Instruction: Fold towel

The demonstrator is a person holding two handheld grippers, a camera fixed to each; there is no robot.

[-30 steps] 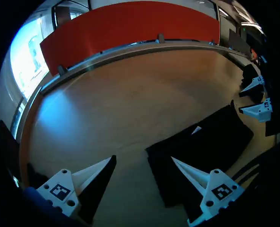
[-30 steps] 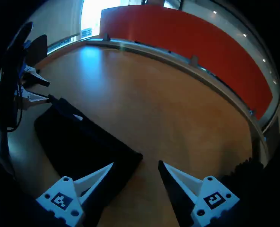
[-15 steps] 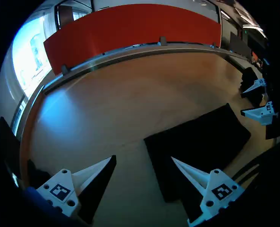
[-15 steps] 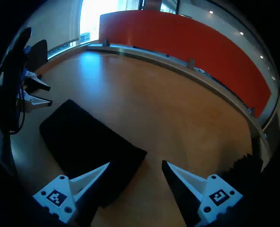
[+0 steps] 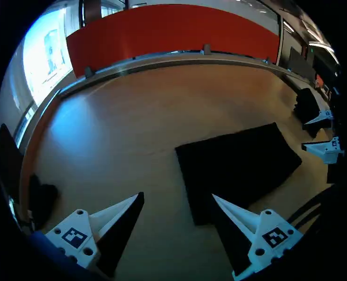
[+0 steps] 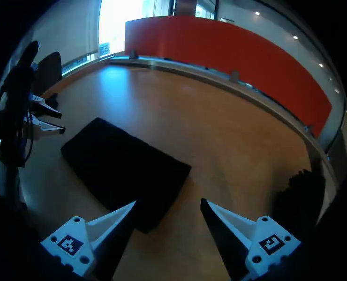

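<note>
– Black cloth towel (image 5: 237, 166): whereabouts?
– Flat on light-brown wooden tabletop (image 5: 126, 122), laid out as a neat, thick rectangle. Also in right gripper view (image 6: 126, 171), slanting across the near-left part of the wood.
– Held by anything?
– No grip visible. Left gripper (image 5: 177, 195) poised at the near corner, white pointed fingers spread wide, nothing between them. One finger over the cloth's edge, the other over bare wood. Right gripper (image 6: 169, 201) likewise wide open and empty, left finger over the near edge, right finger over bare wood.
– And seen from across?
– Right gripper (image 5: 304, 136) just past the far-right end in left gripper view, fingers apart, clear of the cloth. Left gripper (image 6: 61, 123) beside the opposite end in right gripper view, apart too.
– Farther out?
– Long red partition panel (image 5: 173, 33) along the far edge, grey rail (image 5: 173, 58) at its foot. Bright window (image 5: 42, 56) beside it. Black lumpy object (image 6: 305, 192) at the right rim of the wood, well apart from the towel.
</note>
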